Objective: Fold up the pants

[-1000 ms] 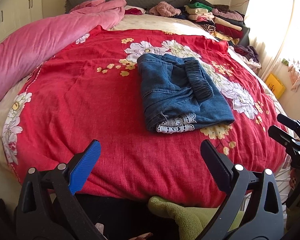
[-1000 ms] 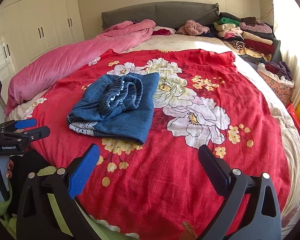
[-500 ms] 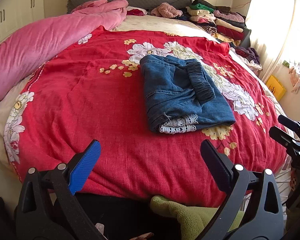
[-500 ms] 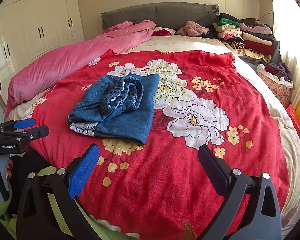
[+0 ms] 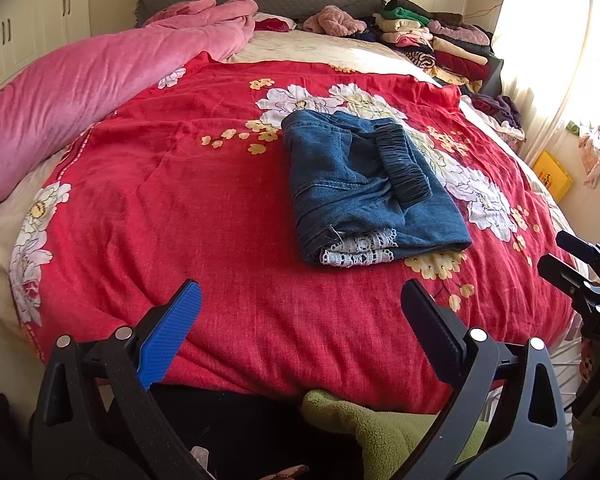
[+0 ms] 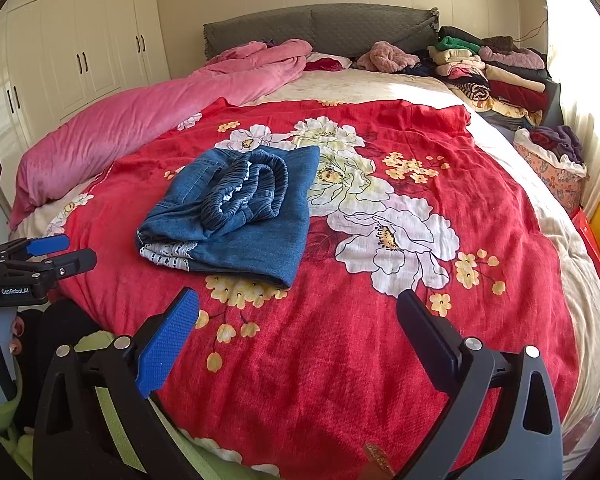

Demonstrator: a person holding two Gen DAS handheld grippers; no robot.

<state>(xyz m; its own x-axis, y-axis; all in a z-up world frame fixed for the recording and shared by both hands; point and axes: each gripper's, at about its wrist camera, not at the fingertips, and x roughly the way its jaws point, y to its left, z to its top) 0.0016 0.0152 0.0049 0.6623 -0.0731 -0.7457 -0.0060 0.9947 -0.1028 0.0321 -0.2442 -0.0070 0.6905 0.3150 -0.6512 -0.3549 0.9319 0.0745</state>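
Lying folded, blue denim pants (image 5: 368,188) with lace hem on red floral blanket (image 5: 180,200) | left gripper (image 5: 300,312) fingers wide | right gripper (image 6: 298,316) fingers wide

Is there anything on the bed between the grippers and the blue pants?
Nothing visible. Only bare red blanket lies between the open left gripper and the folded pants, and likewise in front of the open right gripper.

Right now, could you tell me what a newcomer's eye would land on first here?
First, the bright red floral bedspread covering the bed, with the folded blue denim pants with white lace hem lying at its middle. Next, the long pink quilt along its left edge.
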